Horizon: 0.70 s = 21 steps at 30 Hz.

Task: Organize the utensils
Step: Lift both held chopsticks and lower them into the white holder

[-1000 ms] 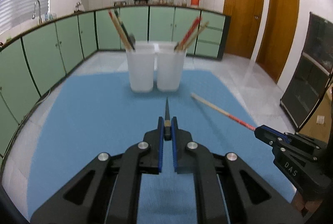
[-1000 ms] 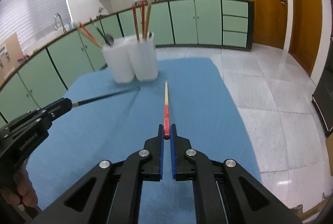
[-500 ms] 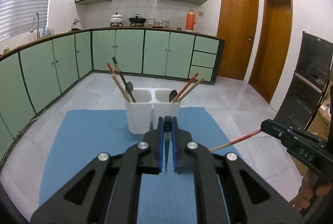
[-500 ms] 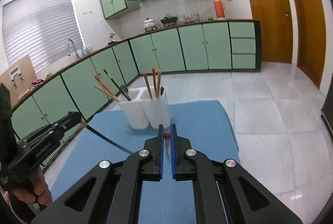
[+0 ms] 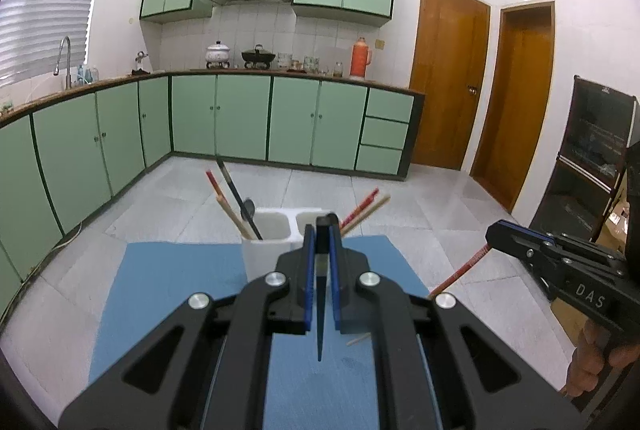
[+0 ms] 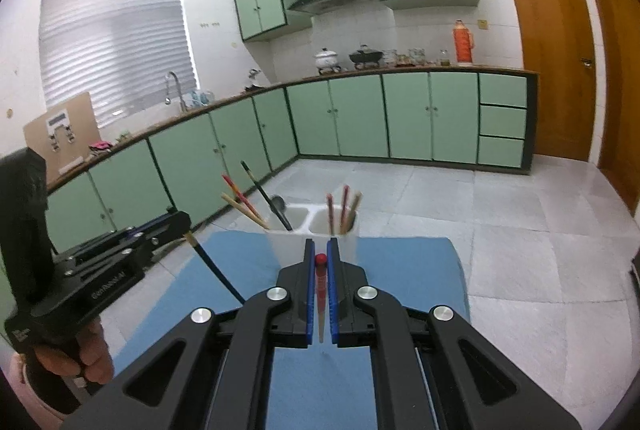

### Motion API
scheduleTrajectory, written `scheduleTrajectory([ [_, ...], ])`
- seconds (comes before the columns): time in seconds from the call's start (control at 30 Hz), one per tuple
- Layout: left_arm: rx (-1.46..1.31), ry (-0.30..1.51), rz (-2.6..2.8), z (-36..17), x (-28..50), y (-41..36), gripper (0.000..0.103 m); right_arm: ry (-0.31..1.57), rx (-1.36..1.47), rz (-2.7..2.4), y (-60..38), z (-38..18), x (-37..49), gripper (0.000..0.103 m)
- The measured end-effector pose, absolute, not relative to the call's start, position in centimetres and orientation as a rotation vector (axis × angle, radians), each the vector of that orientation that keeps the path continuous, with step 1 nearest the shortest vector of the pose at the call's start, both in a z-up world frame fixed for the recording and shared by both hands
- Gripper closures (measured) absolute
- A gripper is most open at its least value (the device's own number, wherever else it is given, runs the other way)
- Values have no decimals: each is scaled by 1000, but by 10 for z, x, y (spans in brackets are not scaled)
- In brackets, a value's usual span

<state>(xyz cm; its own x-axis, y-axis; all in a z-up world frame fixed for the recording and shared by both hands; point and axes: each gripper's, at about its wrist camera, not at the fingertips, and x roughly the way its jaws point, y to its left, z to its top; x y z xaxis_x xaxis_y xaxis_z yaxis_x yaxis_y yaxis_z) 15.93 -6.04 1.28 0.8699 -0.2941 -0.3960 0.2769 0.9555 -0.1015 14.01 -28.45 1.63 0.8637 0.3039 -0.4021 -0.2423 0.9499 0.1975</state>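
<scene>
A white two-compartment holder [image 5: 280, 230] [image 6: 310, 218] stands at the far end of the blue mat [image 5: 168, 282] [image 6: 400, 270]. Its left cup holds chopsticks and a dark spoon [image 5: 248, 208]; its right cup holds red and wooden chopsticks [image 6: 344, 208]. My left gripper [image 5: 321, 238] is shut on a black chopstick [image 5: 320, 314], tip pointing down at the mat; it also shows in the right wrist view [image 6: 216, 266]. My right gripper [image 6: 320, 254] is shut on a red-ended wooden chopstick [image 6: 320, 294], also hanging tip down; the left wrist view shows it [image 5: 460, 272] too.
Green cabinets [image 5: 240, 118] run along the back and left walls, with a sink tap [image 6: 172, 86] on the counter. Wooden doors [image 5: 448, 74] are on the right. A dark cabinet [image 5: 592, 158] stands at far right. Tiled floor [image 6: 520, 214] surrounds the table.
Both grippers have lifted and tilted up, so the chopsticks that pointed forward over the mat now hang tip down. The holder now sits lower and closer in both views.
</scene>
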Motion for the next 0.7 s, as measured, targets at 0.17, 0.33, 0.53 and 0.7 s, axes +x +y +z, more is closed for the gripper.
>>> scheduleTrajectory([
  [0.17,-52,359,-287,38,166,-53,97,390,148,327,-279,41,150,97],
  [0.33,-54,288,-269,64,180,-52,97,327,126,332,-269,70,167,97],
  [0.53,-58,214,-256,94,206,-58,97,276,128,321,-266,101,202,97],
  [0.7,-56,183,-231,102,244,-68,97,283,95,273,-264,104,237,97],
])
